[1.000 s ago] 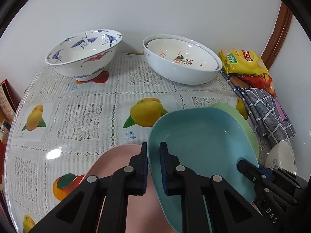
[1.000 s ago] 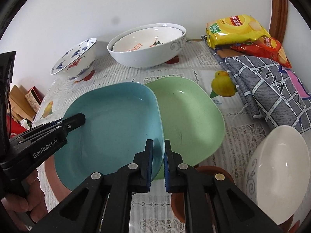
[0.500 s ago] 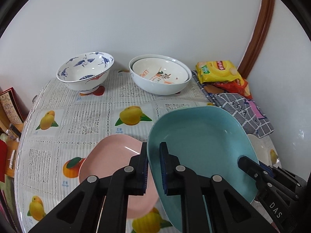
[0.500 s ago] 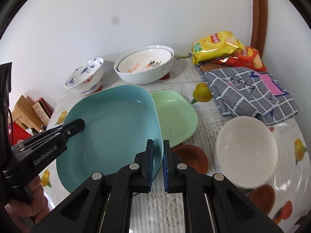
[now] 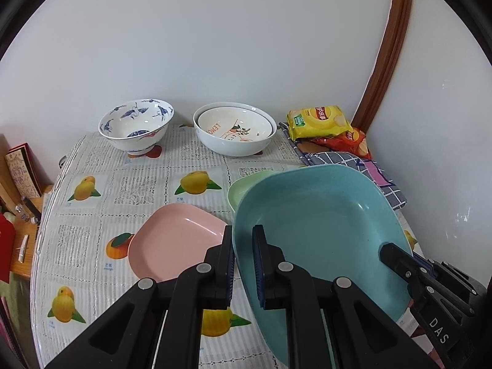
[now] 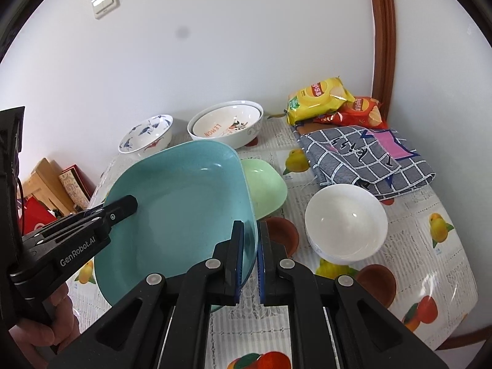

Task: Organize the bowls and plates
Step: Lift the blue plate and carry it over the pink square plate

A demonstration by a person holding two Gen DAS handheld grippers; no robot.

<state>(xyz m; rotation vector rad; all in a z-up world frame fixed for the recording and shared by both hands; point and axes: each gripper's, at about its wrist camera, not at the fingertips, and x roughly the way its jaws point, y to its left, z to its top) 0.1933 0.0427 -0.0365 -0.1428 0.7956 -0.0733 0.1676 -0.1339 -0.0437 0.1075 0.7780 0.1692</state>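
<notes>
A blue square plate (image 5: 319, 224) (image 6: 184, 209) hangs in the air above the table, gripped at both sides. My left gripper (image 5: 243, 240) is shut on its left rim, and my right gripper (image 6: 250, 233) is shut on its right rim. Below it lie a pink plate (image 5: 178, 236) and a green plate (image 5: 246, 184) (image 6: 264, 184). At the back stand a blue-patterned bowl (image 5: 135, 126) (image 6: 144, 135) and two nested white bowls (image 5: 233, 132) (image 6: 227, 126). A plain white bowl (image 6: 346, 221) sits right of the green plate.
Yellow and red snack bags (image 6: 319, 98) (image 5: 319, 121) and a folded checked cloth (image 6: 366, 160) fill the table's back right corner by the wall. The fruit-print tablecloth (image 5: 92, 215) covers the table. Boxes (image 6: 61, 187) stand beyond the left edge. A hand (image 6: 40, 329) holds the left gripper.
Both grippers have lifted the blue plate up and back off the pink and green plates. The pink plate and white bowl have come into fuller view.
</notes>
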